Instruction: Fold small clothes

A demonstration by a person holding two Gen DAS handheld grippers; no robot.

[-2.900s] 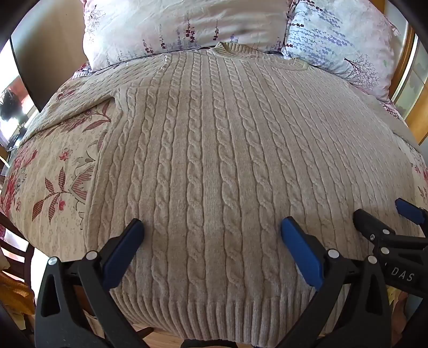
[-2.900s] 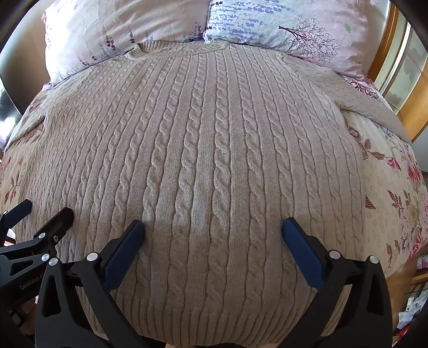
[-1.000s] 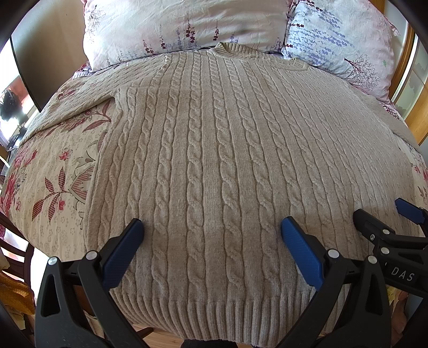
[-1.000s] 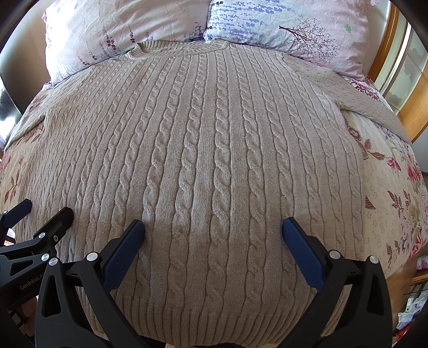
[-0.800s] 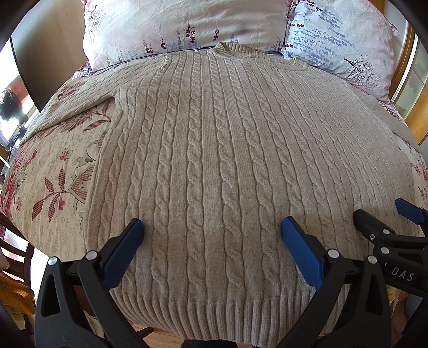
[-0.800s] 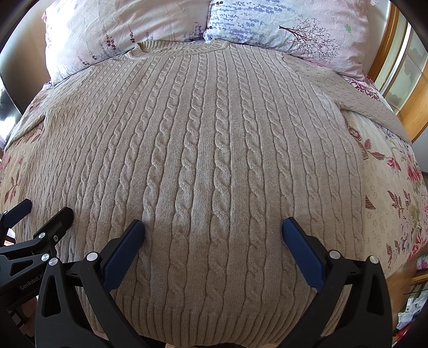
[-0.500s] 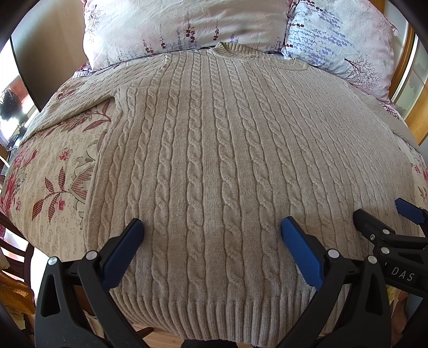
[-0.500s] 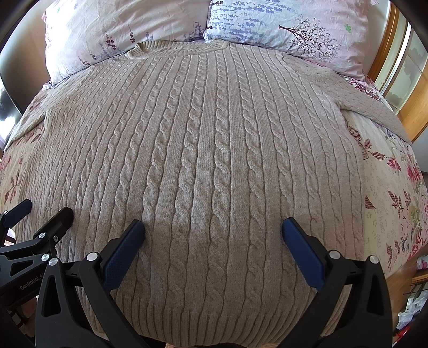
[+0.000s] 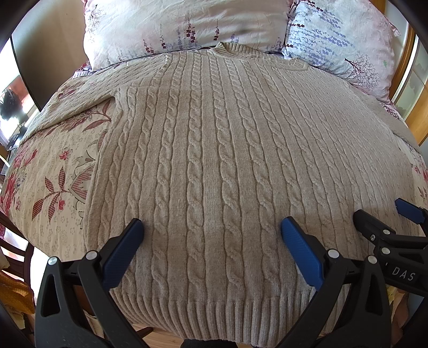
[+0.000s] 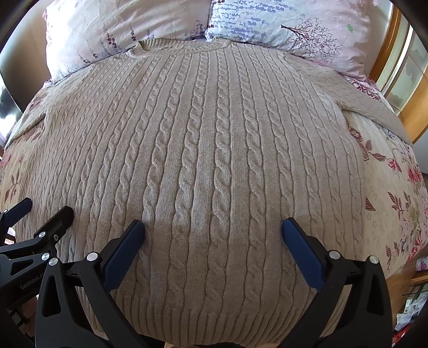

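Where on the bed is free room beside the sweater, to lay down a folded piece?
Two bare strips of bedspread show: one left of the sweater, below its left sleeve, and one right of it, below the right sleeve. The middle is all sweater. The top is crowded by two pillows. Both open tools, left and right, hover near the hem.

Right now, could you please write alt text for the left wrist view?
A beige sweater lies flat on a floral bedspread, collar toward two pillows. The left gripper hovers open over its hem, the right gripper beside it.
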